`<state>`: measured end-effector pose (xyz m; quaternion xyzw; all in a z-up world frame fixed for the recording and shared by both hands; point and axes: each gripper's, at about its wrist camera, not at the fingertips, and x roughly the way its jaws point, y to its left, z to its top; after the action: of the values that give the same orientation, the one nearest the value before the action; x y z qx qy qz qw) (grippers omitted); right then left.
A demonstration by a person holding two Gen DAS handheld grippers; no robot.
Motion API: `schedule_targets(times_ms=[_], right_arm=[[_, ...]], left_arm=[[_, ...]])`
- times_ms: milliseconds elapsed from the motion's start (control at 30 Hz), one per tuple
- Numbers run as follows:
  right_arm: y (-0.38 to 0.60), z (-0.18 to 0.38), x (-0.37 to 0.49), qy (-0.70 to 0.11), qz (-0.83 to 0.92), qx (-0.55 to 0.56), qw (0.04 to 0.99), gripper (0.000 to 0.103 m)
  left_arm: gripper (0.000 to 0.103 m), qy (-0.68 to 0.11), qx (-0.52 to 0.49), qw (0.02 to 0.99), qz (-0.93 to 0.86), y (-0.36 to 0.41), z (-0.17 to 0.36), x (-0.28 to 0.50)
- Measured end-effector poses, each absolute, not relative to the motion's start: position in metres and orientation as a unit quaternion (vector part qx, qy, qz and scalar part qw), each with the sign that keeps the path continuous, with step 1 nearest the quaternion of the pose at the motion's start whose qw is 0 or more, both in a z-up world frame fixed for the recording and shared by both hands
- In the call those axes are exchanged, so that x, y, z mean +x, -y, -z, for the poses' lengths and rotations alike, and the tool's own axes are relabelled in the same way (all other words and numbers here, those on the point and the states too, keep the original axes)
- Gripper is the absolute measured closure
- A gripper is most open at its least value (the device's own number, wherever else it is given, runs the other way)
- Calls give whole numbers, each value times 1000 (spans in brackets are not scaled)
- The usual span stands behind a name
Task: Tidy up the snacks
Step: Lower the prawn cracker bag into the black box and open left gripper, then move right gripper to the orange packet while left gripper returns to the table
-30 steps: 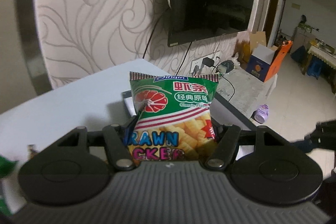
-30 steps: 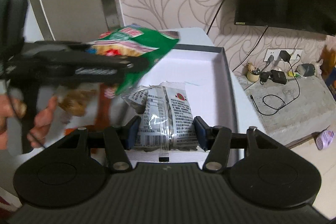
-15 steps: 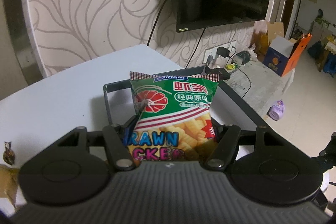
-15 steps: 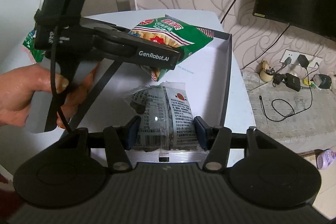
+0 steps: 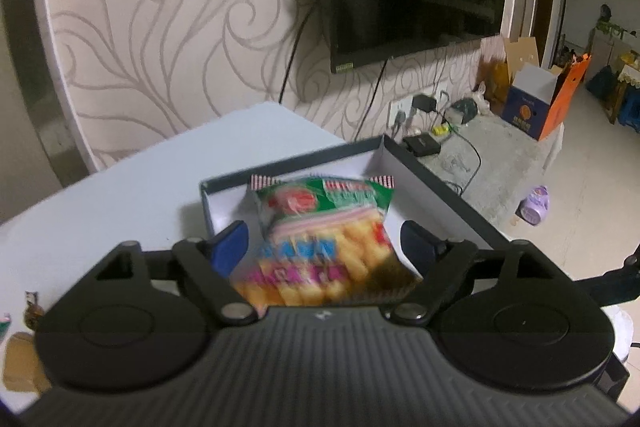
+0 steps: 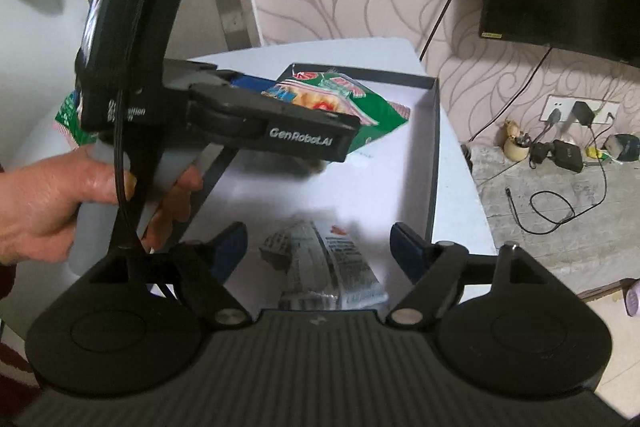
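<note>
Both drops are underway, so I'm keeping it quick and clean. Nearest in my right wrist view: right gripper [image 6: 318, 247] has just been opening, its blue pads standing clear on both sides of the clear-wrapped snack pack [image 6: 328, 267], so it's released. The pack is blurred, sitting low over the white floor of the box [image 6: 434, 163] at its near end; I can't tell if it has landed yet.

Left gripper [image 5: 320, 243] has also just been opening, pads apart from the prawn cracker bag [image 5: 324, 247], nothing pinched. The bag is blurred and looks to be dropping out, tilted, over the box's left part. From the right view the same green bag sits further in, under the left gripper's body, with the person's hand [image 6: 52, 203] on the handle.

To do this step well, I'd hold both jaws wide, no re-squeeze, and let the packs settle before pulling back. I'd back out up and away so a pad doesn't snag the crinkly wrap and drag it over the dark rim. The risk, as I judge it, is the bag landing across the clear pack.

Further out on the table [image 5: 132, 195], a few loose snacks [image 5: 20, 363] wait at the left edge.
</note>
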<state>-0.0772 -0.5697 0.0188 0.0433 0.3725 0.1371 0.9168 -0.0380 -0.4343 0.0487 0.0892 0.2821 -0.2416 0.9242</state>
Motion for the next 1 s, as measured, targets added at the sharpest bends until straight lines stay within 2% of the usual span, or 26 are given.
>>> schedule_targets(times_ms=[200, 367, 767, 1000], right_arm=[[566, -30, -92, -362, -114, 65, 923, 21], [550, -41, -99, -355, -109, 72, 926, 21], [472, -60, -112, -354, -168, 78, 917, 22], [444, -58, -123, -363, -180, 77, 911, 22]], left_arm=[[18, -233, 73, 938, 247, 411, -66, -64], [18, -223, 46, 942, 245, 371, -76, -85], [19, -261, 3, 953, 153, 219, -48, -124], [19, -304, 7, 938, 170, 189, -22, -113]])
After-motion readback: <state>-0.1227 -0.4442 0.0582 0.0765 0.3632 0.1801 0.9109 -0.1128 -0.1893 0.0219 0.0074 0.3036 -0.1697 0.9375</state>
